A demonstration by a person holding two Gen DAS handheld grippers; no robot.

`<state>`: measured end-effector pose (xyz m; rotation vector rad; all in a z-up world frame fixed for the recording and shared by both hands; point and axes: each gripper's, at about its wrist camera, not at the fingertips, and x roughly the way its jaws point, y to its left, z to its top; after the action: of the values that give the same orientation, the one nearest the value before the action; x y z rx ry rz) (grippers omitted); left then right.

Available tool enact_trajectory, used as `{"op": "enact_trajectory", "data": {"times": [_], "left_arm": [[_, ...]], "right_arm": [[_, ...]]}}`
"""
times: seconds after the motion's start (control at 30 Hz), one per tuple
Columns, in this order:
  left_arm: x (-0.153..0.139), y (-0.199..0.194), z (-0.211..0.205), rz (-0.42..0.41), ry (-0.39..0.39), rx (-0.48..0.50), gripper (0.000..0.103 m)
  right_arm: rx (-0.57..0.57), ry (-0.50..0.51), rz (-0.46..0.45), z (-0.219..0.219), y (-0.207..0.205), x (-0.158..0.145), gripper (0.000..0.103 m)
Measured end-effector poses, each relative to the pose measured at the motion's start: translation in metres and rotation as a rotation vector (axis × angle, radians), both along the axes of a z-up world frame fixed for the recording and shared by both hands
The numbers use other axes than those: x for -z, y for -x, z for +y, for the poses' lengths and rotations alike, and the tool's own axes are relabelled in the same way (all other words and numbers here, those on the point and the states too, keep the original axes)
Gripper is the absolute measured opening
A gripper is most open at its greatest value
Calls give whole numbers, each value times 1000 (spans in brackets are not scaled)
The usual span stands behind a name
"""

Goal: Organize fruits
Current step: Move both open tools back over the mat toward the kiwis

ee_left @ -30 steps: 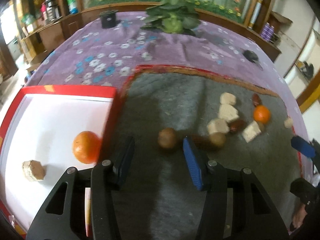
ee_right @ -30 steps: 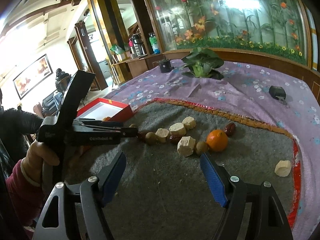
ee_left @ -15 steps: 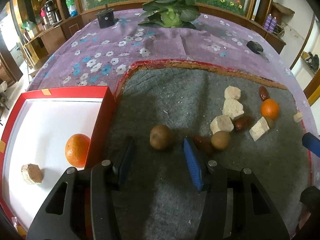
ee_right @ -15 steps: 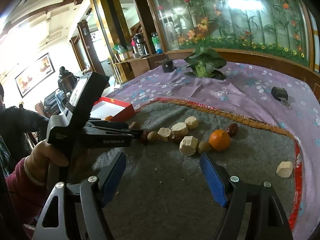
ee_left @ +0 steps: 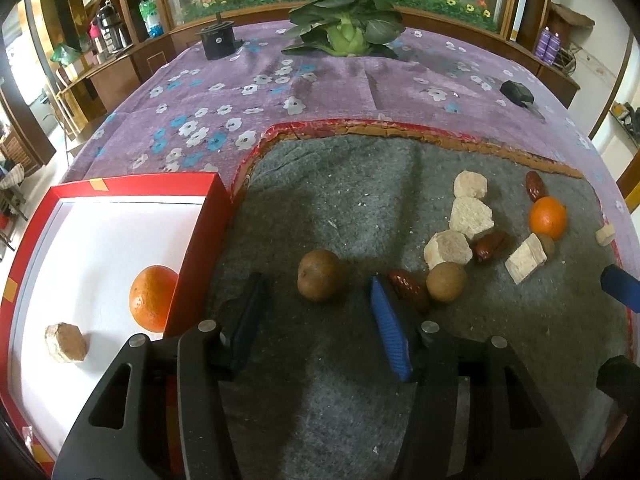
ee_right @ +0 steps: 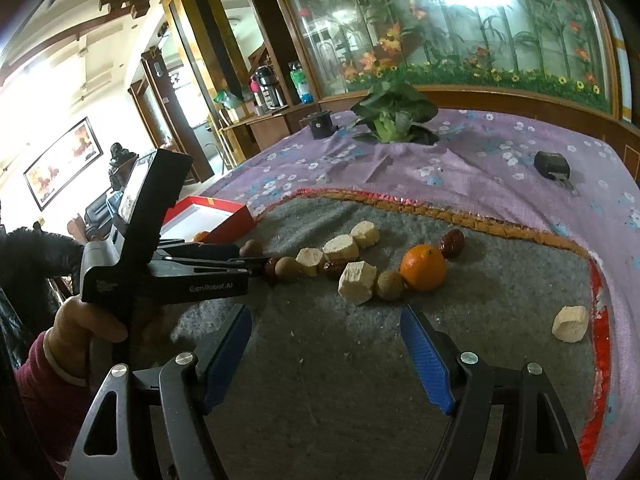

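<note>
The left gripper [ee_left: 316, 312] was recorded with its jaws spread wide and nothing held, low over the grey felt mat [ee_left: 340, 400]. The right gripper [ee_right: 326, 344] was likewise spread and empty, held back nearer the mat's front.

The brown round fruit [ee_left: 321, 275] was noted just ahead of the left fingertips, roughly centred in the gap and apart from its neighbours. It was judged light, firm and rough-skinned, hence unlikely to slip but apt to roll on the felt; a hold across its widest middle was considered best, with modest squeeze.

Just right of the blue finger [ee_left: 386, 320], a red date [ee_left: 408, 290] was seen touching or nearly touching a second brown fruit [ee_left: 446, 282]. The right-hand finger was judged likely to brush the date on closing.

To the left, the red-walled box [ee_left: 198, 256] was observed holding an orange [ee_left: 150, 298] and a pale chunk [ee_left: 66, 342]. Its near wall stood just beside the left finger; a lift clear of that rim was judged necessary. Ample bare white floor remained inside.

Farther off, pale chunks [ee_left: 470, 216], further dates [ee_left: 490, 245] and a second orange [ee_left: 547, 217] were crowded together, some touching. Beyond, the mat's red border [ee_left: 360, 126] and the flowered purple cloth [ee_left: 240, 92] were noted, with a leafy cabbage [ee_left: 346, 28] at the far side.
</note>
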<state>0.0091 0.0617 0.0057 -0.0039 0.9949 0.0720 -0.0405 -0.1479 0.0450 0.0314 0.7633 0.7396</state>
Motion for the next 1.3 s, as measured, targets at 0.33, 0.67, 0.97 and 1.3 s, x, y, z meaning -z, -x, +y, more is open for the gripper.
{"op": "enact_trajectory", "data": {"times": [0.33, 0.67, 0.97, 1.3], "left_arm": [[-1, -2, 2, 17, 15, 2, 55], [-3, -3, 8, 37, 57, -8, 55], [-3, -2, 11, 21, 78, 15, 57], [-3, -1, 13, 4, 74, 33, 52]], "right_arm": [[27, 32, 29, 4, -4, 11, 75], [25, 69, 30, 13, 0, 11, 75], [63, 111, 47, 25, -28, 1, 74], [-11, 287, -12, 61, -47, 13, 55]]}}
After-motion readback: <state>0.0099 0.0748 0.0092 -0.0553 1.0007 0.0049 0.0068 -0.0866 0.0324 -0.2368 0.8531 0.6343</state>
